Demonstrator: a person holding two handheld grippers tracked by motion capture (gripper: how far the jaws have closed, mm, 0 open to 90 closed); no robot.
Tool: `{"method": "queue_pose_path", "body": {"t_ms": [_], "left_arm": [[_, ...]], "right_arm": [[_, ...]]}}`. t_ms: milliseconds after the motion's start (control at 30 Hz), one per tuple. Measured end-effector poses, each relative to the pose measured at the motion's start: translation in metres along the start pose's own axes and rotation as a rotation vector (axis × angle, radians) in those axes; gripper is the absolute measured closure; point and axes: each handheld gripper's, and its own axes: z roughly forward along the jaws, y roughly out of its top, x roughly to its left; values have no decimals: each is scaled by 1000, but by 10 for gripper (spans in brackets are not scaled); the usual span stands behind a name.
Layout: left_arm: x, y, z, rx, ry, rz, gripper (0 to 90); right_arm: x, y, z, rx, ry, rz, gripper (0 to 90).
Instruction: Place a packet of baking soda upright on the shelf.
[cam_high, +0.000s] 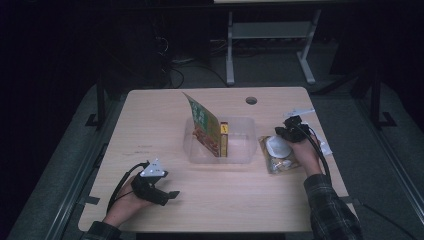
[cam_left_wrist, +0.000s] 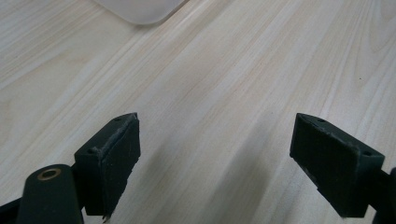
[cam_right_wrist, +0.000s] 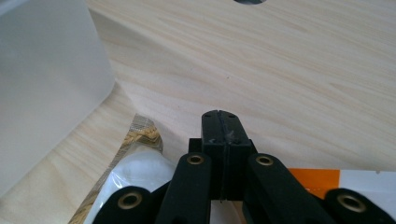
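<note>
A clear plastic bin (cam_high: 240, 150) stands mid-table with a tall green packet (cam_high: 204, 125) and a yellow box (cam_high: 224, 140) upright inside. To its right lies a clear snack bag (cam_high: 275, 156) with pale contents. My right gripper (cam_high: 285, 131) hovers over the bag's far end. In the right gripper view the right gripper (cam_right_wrist: 219, 122) has its jaws pressed together with nothing between them, and the bag (cam_right_wrist: 140, 163) lies low on the left. My left gripper (cam_high: 172, 195) rests near the front left edge. The left gripper (cam_left_wrist: 215, 158) is open over bare wood.
A white and orange packet (cam_right_wrist: 322, 179) lies under my right hand, and its edge (cam_high: 322, 146) shows beside the wrist. A cable hole (cam_high: 251, 100) sits near the table's far edge. The bin's corner (cam_left_wrist: 140, 9) lies ahead of the left jaws.
</note>
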Motion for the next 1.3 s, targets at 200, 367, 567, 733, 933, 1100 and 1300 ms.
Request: {"method": "queue_pose_path", "body": {"t_ms": [200, 367, 567, 733, 933, 1100, 1300], "left_arm": [[0, -1, -1, -1, 7, 1, 158], [1, -1, -1, 0, 7, 2, 158], [0, -1, -2, 0, 9, 0, 158], [0, -1, -2, 0, 9, -3, 158], [0, 0, -1, 0, 9, -2, 158], [-1, 0, -2, -2, 11, -3, 158], [-1, 0, -1, 0, 10, -1, 158]], "right_arm": [[5, -5, 2, 23, 8, -34, 900], [12, -10, -1, 51, 12, -58, 900], [19, -22, -7, 71, 33, -66, 900], [26, -29, -15, 74, 50, -58, 900], [36, -38, -24, 82, 72, -67, 900], [49, -48, -33, 86, 95, -74, 900], [70, -60, -49, 89, 139, -111, 892]]}}
